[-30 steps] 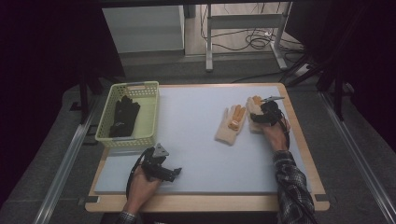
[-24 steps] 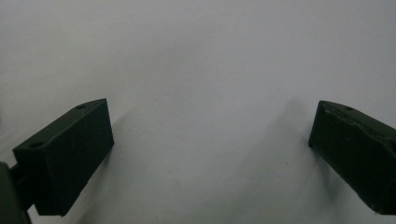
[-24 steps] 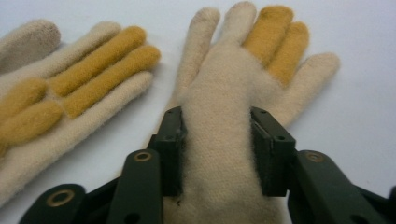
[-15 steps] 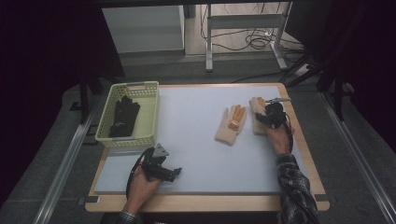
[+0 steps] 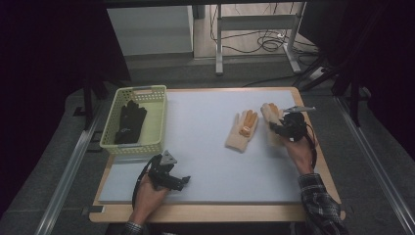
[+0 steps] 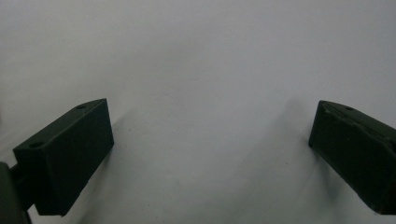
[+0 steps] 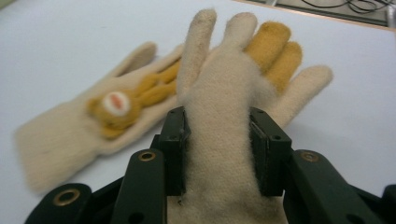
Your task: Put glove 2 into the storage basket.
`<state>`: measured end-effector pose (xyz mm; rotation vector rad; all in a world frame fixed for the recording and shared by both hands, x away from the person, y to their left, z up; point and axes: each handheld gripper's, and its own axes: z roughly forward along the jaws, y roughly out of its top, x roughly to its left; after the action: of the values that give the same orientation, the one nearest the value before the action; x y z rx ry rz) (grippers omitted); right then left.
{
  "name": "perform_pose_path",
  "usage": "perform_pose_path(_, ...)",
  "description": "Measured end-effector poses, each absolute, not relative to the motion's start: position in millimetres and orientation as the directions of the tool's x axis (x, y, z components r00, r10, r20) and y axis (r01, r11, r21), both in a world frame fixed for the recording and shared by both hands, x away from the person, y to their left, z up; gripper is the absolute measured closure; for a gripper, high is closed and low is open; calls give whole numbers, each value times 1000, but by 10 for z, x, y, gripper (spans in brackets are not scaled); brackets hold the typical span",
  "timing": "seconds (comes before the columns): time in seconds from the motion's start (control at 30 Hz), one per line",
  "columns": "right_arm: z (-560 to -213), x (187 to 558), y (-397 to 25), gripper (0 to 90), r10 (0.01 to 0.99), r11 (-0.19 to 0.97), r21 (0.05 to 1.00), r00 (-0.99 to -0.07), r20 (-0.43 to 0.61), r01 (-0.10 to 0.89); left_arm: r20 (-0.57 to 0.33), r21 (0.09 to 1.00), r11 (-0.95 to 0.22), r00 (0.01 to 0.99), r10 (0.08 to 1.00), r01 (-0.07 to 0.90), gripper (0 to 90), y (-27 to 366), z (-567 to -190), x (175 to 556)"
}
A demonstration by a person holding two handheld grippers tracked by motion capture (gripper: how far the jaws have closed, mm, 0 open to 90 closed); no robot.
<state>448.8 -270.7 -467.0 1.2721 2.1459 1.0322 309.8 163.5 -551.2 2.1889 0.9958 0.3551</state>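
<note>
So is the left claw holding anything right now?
No, the left claw is open over bare white table, nothing between its jaws.

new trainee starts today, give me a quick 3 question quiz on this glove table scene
1. True or false: the right gripper is shut on a cream glove.
2. What lies in the yellow-green basket? A) a black glove B) a cream glove C) nothing
3. Fill in: the left gripper rests on the white mat with its jaws ____.

Key
1. True; its jaws pinch the glove across the middle.
2. A; the black glove is inside it. The second cream glove lies flat on the mat.
3. Open, with nothing between them.
</note>
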Motion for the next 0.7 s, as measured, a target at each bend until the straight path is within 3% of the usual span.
perform_pose_path(0.7,-4458,3783,-1979,607,749,408,790,-663,-2,458,-35,694,-462,667,745,552,1,1636,-5512,3098)
